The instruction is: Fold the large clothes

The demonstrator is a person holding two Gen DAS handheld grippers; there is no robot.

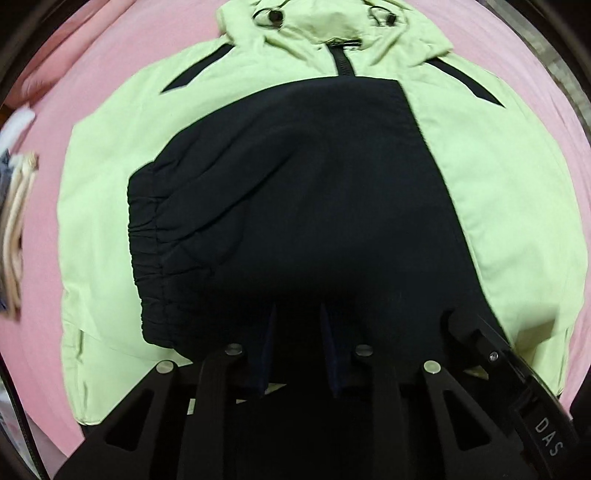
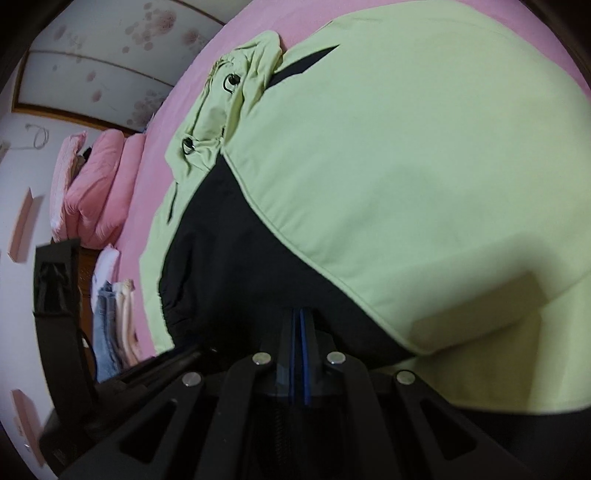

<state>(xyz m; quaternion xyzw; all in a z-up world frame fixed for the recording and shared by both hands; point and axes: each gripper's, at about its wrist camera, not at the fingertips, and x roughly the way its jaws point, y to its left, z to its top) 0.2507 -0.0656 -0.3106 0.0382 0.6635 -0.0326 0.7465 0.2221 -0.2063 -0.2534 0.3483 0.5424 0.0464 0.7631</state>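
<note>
Left wrist view: the left tongs (image 1: 297, 325) are pointing down over a jacket (image 1: 122, 192), lime green with black panels, which is lying spread flat on a bed (image 1: 110, 59) with a pink sheet. The two fingers are standing a little apart, tips over black cloth; against the dark fabric it cannot be told whether the pads are pressing on it. Directly ahead of the tongs a black sleeve (image 1: 280, 192) is lying folded across the jacket's front, its gathered elastic cuff (image 1: 147, 236) sitting to the left of the fingers. Farther ahead, the zipper (image 1: 345, 59) and the crumpled hood (image 1: 325, 22) with its drawcord toggles are lying at the far end. Far left of the tongs, a stack of folded clothes (image 1: 16, 206) is showing at the bed's edge. To the right, part of the other black tool marked "DAS" is reaching in over the jacket's hem.

Right wrist view: the right tongs (image 2: 300, 325) are pressed together, blue pads meeting, tips over the black part of the jacket (image 2: 406, 147); whether any cloth is caught between them cannot be told. A broad lime green panel is filling the space ahead and to the right of the tongs. The hood (image 2: 229, 110) is lying ahead and left. Beyond it, pink pillows (image 2: 99, 184) are stacked at the end of the bed (image 2: 162, 122); folded clothes (image 2: 114, 321) are sitting left of the tongs.
</note>
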